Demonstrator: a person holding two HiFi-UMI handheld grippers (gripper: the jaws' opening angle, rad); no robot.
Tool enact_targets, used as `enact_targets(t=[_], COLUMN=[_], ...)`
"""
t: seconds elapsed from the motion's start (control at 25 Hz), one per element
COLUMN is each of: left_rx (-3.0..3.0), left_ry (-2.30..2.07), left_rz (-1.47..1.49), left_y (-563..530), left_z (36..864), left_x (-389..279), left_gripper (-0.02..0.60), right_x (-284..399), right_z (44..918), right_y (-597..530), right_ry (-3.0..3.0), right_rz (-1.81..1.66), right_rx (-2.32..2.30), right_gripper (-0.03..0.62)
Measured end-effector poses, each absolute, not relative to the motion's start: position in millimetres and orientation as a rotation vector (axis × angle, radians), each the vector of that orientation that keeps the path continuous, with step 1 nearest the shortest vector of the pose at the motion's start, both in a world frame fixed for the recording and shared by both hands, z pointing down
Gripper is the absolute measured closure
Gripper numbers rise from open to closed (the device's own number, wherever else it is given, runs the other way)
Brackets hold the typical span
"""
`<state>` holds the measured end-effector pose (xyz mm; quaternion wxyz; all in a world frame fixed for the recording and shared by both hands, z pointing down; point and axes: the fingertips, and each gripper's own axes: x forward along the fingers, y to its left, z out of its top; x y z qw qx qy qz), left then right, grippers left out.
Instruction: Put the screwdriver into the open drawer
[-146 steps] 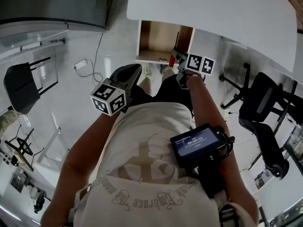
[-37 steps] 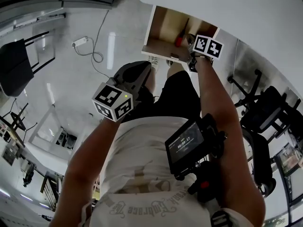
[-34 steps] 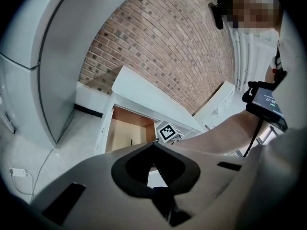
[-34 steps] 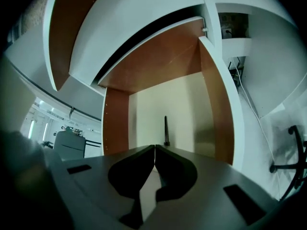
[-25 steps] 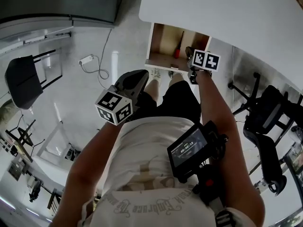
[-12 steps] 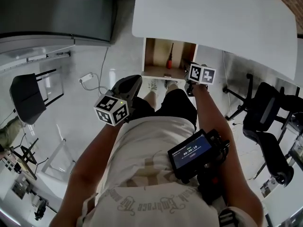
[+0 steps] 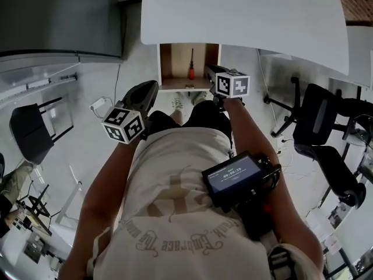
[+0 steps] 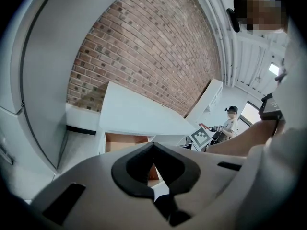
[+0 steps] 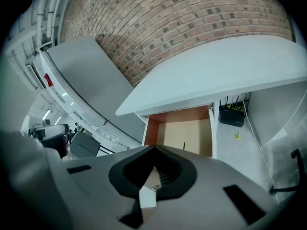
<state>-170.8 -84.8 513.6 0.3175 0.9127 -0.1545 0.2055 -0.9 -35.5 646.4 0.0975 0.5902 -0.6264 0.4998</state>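
Head view looks steeply down over the person's torso point(image 7: 180, 203); both gripper views face forward, the right nearer, all three sharing the open tan wooden drawer point(image 7: 175, 63) beneath the white desk top point(image 7: 245, 10).

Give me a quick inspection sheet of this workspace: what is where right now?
Surface: white table, top bare; open drawer below its front edge.
Job's things: red-handled screwdriver lies inside the drawer, held by nothing.
Clutter: nothing seen.
Grippers: left gripper jaws together, empty, short of the drawer; right gripper jaws together, empty, by the drawer's front right corner.
Cables: white power strip with cord on the floor; black box with cables under the table.
Surroundings: brick wall; black office chairs; a person in the distance.
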Motion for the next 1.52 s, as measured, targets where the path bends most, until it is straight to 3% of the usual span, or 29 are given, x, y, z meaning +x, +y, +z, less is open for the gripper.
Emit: enact_targets(t=[1.52], left_rx=[2.659], left_ry=[-0.3], left_rz=[0.315], left_y=[-112], left_z=[389], left_x=[-116], left_gripper=[0.563], right_x=[4], right_z=[428], right_y=[-49], right_ry=[-2.285], right_rz=[0.976], right_rx=[1.857], right_gripper=[0.571])
